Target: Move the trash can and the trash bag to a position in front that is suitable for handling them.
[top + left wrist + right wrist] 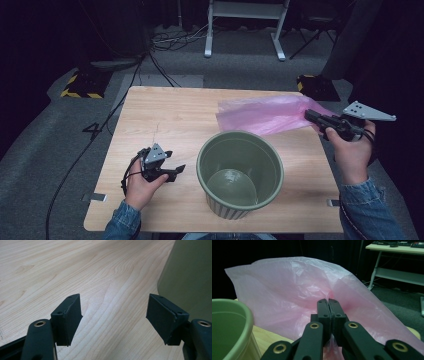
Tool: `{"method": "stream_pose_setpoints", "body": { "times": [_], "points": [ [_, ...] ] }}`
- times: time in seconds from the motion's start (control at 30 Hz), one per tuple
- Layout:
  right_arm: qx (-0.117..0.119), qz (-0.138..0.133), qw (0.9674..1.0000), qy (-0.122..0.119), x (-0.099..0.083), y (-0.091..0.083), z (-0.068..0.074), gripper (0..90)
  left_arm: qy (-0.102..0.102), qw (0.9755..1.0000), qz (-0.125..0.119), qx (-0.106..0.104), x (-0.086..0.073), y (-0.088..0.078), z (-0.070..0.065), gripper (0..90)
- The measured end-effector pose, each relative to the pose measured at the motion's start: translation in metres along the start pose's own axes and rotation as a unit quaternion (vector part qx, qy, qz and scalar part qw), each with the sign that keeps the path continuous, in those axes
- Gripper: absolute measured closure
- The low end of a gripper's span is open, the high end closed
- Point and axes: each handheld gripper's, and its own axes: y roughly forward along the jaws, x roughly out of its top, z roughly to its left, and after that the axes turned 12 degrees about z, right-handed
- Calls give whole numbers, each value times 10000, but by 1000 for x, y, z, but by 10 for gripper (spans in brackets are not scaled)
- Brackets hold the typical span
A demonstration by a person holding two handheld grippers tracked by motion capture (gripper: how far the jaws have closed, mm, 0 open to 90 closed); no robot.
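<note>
A thin pink plastic bag (267, 114) lies spread over the table's far right part, its near edge lifted off the wood. My right gripper (309, 115) is shut on that edge at the table's right side; in the right gripper view the jaws (328, 301) pinch the pink film (287, 290), which billows up ahead of them. An olive green ribbed bin (240, 172) stands upright and empty at the front centre. My left gripper (179, 170) rests low to the left of the bin, open, its pads (70, 315) wide apart over bare wood with the bin wall (190, 277) at the right.
The wooden table (165, 120) has free room on its left and far-left parts. Beyond it are grey carpet, cables (170, 40), a white desk frame (245, 25) and yellow-black striped floor blocks (80, 87). The right edge lies just under my right hand.
</note>
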Motion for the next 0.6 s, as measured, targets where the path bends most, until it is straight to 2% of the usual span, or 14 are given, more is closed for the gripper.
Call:
{"method": "stream_pose_setpoints", "body": {
  "times": [0.17, 0.3, 0.6],
  "points": [
    [-135, -46, 9999, 31, 5, -15, -3, 891, 1, 10000, 9, -19, 0, 2, -1, 281],
    [-275, -132, 9995, 114, 7, -32, -12, 891, 11, 10000, 66, -53, 0, 7, 0, 281],
    [-406, -248, 9988, 137, 8, -60, -16, 891, 15, 9999, 122, -116, 2, 14, -1, 281]
  ]
}}
